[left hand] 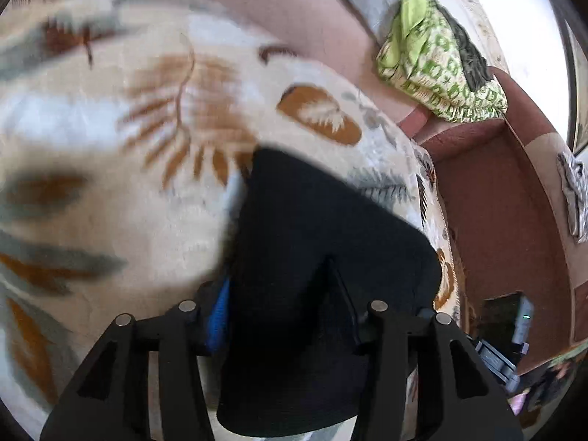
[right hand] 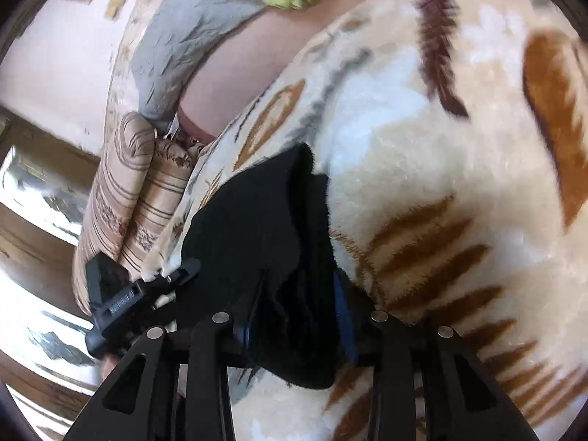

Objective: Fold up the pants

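The black pants hang bunched over a cream fleece blanket with brown leaf prints. My left gripper is shut on the pants; black cloth fills the space between its fingers, with a blue pad showing on the left. In the right wrist view the pants lie as a folded black strip on the blanket. My right gripper is shut on the pants, with a blue pad at the cloth's right edge. The left gripper's body shows at the lower left.
A green patterned cloth bundle and a grey cloth lie on the pinkish sofa back. A striped cushion sits at the sofa's end. A reddish-brown floor lies beyond the blanket's edge.
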Motion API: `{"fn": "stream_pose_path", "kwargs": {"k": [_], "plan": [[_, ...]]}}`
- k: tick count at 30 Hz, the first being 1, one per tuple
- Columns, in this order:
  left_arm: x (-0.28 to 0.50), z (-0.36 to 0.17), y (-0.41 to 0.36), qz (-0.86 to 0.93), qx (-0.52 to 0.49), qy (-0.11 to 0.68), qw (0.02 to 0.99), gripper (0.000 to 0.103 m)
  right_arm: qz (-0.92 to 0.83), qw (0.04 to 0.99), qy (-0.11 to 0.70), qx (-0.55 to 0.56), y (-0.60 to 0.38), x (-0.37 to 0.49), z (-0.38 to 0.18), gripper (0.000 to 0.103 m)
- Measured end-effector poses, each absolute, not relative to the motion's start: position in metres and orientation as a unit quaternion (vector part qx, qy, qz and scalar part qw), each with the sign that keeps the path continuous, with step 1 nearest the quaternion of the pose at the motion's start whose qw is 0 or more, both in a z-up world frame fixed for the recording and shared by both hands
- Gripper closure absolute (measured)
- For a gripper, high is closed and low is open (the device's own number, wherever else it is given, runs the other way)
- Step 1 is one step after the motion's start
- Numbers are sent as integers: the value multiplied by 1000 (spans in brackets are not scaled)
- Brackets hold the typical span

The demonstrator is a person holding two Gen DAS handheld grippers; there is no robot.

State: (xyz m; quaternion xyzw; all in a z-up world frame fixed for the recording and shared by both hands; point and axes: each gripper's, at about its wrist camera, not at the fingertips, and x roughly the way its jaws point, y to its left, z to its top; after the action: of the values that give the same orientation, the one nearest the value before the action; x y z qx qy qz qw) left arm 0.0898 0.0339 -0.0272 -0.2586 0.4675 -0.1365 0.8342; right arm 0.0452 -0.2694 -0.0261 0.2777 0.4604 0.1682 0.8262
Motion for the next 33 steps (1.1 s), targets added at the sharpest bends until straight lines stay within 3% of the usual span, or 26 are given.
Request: {"fn": "stream_pose_path", "kwargs": {"k": [1,5,7,10,11,15,33], "plan": [[87,-20,35,-131,-250,451,846,55,148,853,435,247,-268,37,-10,62],[75,10,29,-140,-214,376,891,55,145,923,348,82,-233,15,36,64],[77,15,12,-140,-165,365,905,55,168,925,339,15,-208,9,39,70],[87,4,-17,-127,-82,388,909,55,166,901,399,-31,-185,14,15,87],[91,-3,-26,-110,-48,400,909,55,158,887,431,-45,-180,20,-1,88],[97,-14,-40,-86,-4,410,908,54,153,887,431,-57,-177,22,-6,89],[91,-16,-38,-87,-4,410,908,54,150,891,427,-39,-181,17,-10,86]]}}
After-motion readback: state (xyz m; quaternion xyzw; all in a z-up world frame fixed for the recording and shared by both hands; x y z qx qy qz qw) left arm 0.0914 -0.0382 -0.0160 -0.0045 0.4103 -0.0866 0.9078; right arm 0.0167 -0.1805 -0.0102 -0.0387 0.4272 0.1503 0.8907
